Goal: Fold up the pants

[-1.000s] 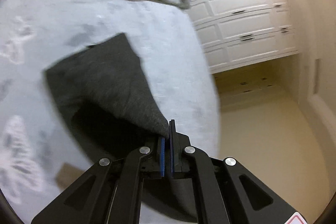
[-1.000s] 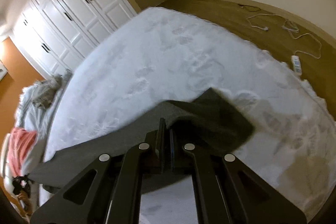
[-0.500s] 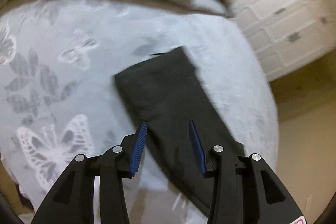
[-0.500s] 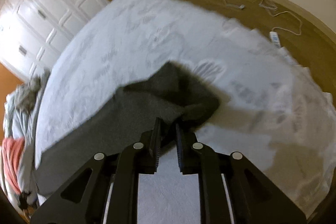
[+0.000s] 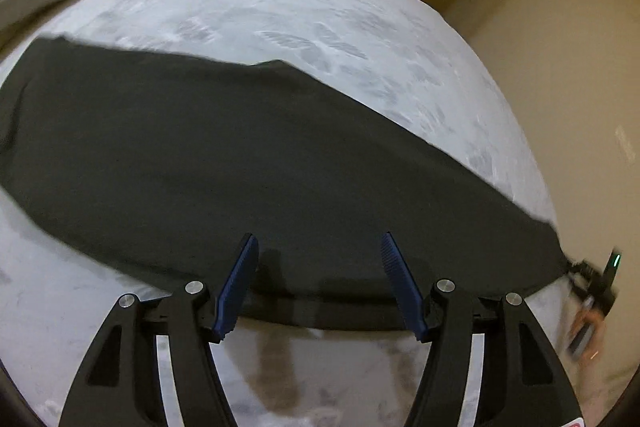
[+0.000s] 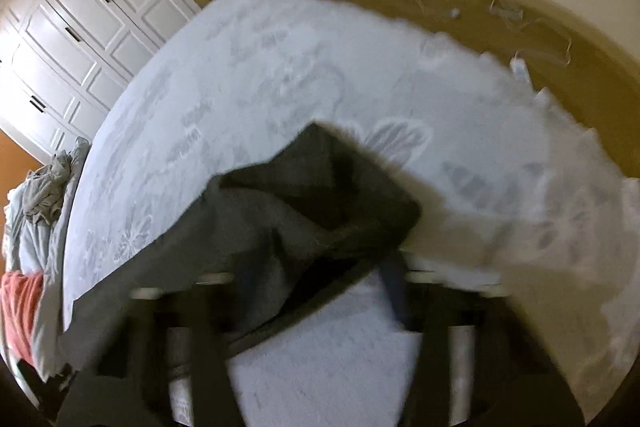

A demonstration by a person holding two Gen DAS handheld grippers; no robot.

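The dark grey pants (image 5: pixel 240 155) lie flat as a long band across the pale patterned bedspread (image 5: pixel 280 7). My left gripper (image 5: pixel 316 247) is open and empty, its blue-padded fingers (image 5: pixel 240 275) just above the pants' near edge. In the right wrist view the pants' end (image 6: pixel 320 195) lies rumpled and partly folded over on the bedspread (image 6: pixel 280 67). My right gripper (image 6: pixel 316 279) is motion-blurred; its jaws stand wide apart, with loose cloth lying between them. The right gripper also shows at the pants' far right end in the left wrist view (image 5: pixel 596 287).
A heap of grey and orange bedding (image 6: pixel 28 227) lies at the head of the bed. White panelled wardrobe doors (image 6: pixel 80 19) stand beyond the bed. A white cable and charger (image 6: pixel 520 63) lie on the wooden floor past the bed's edge.
My left gripper let go of the pants, opened wide and swung round to face their long side. My right gripper opened from shut on the cloth, and the pants' end dropped onto the bed.
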